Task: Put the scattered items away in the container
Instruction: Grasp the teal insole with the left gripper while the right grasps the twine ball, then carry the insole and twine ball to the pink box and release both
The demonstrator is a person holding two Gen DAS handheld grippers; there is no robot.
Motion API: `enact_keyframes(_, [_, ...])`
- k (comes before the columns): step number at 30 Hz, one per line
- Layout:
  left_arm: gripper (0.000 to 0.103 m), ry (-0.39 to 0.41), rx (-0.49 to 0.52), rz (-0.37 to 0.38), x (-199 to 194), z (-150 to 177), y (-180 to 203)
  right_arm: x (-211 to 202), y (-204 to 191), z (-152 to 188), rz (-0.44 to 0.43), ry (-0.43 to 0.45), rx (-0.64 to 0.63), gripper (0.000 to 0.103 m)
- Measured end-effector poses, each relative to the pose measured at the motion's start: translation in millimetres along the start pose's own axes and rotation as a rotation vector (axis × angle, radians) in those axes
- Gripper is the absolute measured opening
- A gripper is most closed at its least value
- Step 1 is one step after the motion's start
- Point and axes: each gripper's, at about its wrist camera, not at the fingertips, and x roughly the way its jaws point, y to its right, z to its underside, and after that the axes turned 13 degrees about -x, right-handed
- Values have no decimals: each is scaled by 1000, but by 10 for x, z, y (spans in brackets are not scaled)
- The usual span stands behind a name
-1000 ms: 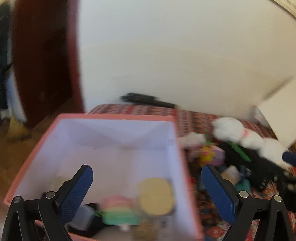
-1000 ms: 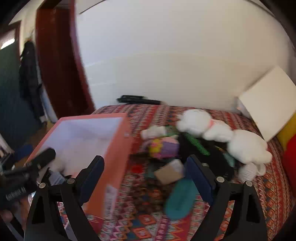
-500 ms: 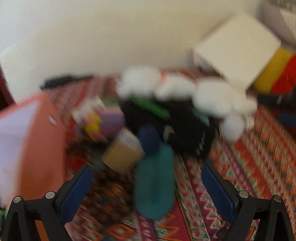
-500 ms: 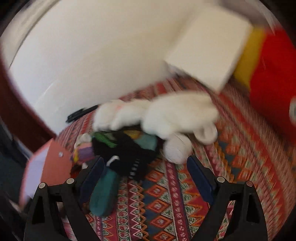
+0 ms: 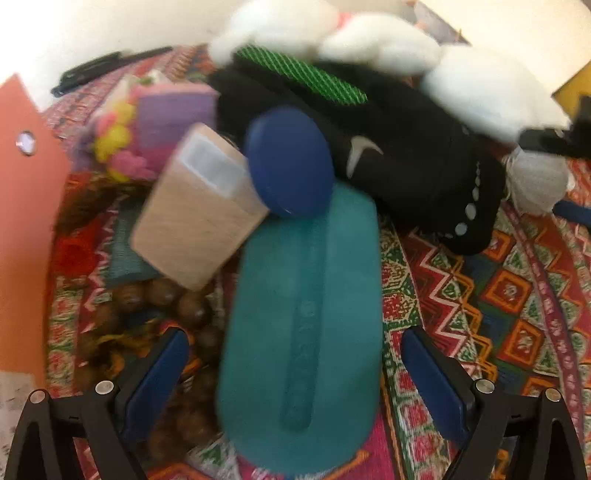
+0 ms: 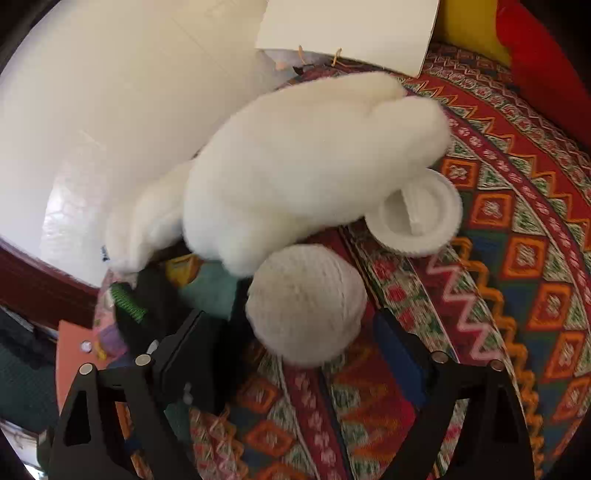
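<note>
A teal oblong case (image 5: 303, 314) lies on the patterned cover, between the fingers of my left gripper (image 5: 295, 369). That gripper is open and its pads stand clear of the case. A dark blue oval piece (image 5: 288, 162) and a tan block (image 5: 195, 221) rest against the case's far end. The orange container (image 5: 22, 221) stands at the left. My right gripper (image 6: 291, 354) is low over a cream yarn ball (image 6: 306, 302), its jaws closing. The ball sits at its fingertips and the pads do not touch it. A large white plush (image 6: 295, 177) lies just behind.
A black garment (image 5: 406, 155), a purple flowered item (image 5: 162, 110) and wooden beads (image 5: 173, 295) crowd the pile. A white round lid (image 6: 417, 218) lies right of the plush. A white board (image 6: 351, 29) and a red cushion (image 6: 535, 48) stand behind.
Both grippers swung away from the orange container and sank to the pile. The left now straddles the teal case; the right came down at the yarn ball and narrowed slightly.
</note>
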Motion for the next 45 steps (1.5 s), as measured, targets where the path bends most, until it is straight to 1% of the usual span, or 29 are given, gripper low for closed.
enact_keyframes(1, [97,7,17,-24,48,10,35,48,-1,-19,21,-11,-9,69])
enact_keyframes(2, [97,17,34,-43,90,17,68,78,1,-29,45,-21,-21,63])
enact_keyframes(4, [96,53,45,-50,112,10,106,92,28,-36,35,-24,-17,63])
enact_keyframes(5, [93,68,46,-48,114,2,116,82,48,-38,23,-25,-7,62])
enact_keyframes(6, [80,81,49,-50,104,0,124,68,62,-37,12,-27,0,62])
enact_keyframes(7, [72,91,65,-36,65,6,150,52,70,-34,3,-29,3,62])
enact_keyframes(8, [68,92,81,-15,22,16,186,37,71,-27,-1,-31,2,62])
enact_keyframes(11, [68,50,74,34,-82,92,231,-38,72,23,-17,-44,15,61])
enact_keyframes(14, [68,23,72,40,-201,235,267,-139,103,84,-61,-57,56,61])
enact_keyframes(17, [68,-5,54,81,-356,340,292,-294,115,155,-84,-67,85,61])
enact_keyframes(19, [68,10,58,91,-509,389,316,-443,114,211,-91,-63,96,61])
enact_keyframes(23, [68,40,48,149,-850,437,331,-797,127,270,-85,-28,92,61])
enact_keyframes(28, [68,89,63,193,-1215,447,391,-1321,157,295,-72,39,77,61])
enact_keyframes(32, [68,133,69,232,-1522,469,470,-1696,162,290,-40,96,54,61])
enact_keyframes(40, [68,215,45,284,-1999,430,454,-2261,-33,248,-5,220,-1,61])
enact_keyframes(45, [68,273,27,308,-2311,404,386,-2599,-290,236,7,293,-59,61])
